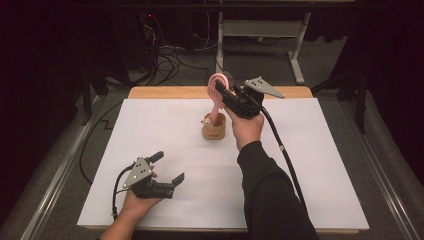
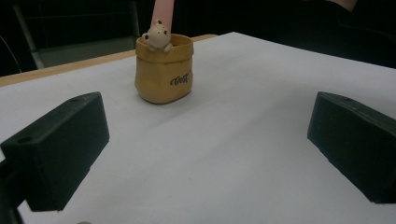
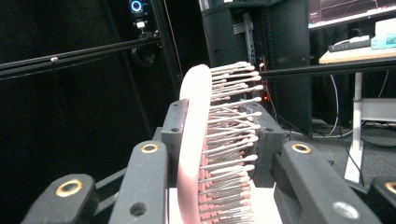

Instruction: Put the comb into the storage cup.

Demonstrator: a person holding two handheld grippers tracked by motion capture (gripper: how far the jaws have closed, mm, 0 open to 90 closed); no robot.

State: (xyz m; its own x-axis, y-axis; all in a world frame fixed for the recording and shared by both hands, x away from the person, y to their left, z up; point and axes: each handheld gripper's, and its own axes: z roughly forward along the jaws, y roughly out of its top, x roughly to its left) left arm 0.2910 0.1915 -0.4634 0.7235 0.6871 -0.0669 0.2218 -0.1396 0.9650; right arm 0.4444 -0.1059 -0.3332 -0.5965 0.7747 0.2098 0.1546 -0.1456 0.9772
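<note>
While clamping the head of a pink hairbrush [image 1: 218,85] between closed jaws, right gripper [image 1: 226,90] hovering above the far middle of the white table [image 1: 300,165], brush handle reaching down into the small tan pot [image 1: 214,128]. In the right gripper view, pink brush back [image 3: 194,140] pressing against one jaw, bristles pointing toward the other. Pot standing upright on the table, a little bear figure [image 2: 156,35] peeking over its rim, the pink handle rising behind it. Left gripper [image 1: 167,170] resting low near the front left of the table, jaws spread wide apart, holding nothing, well apart from the pot.
</note>
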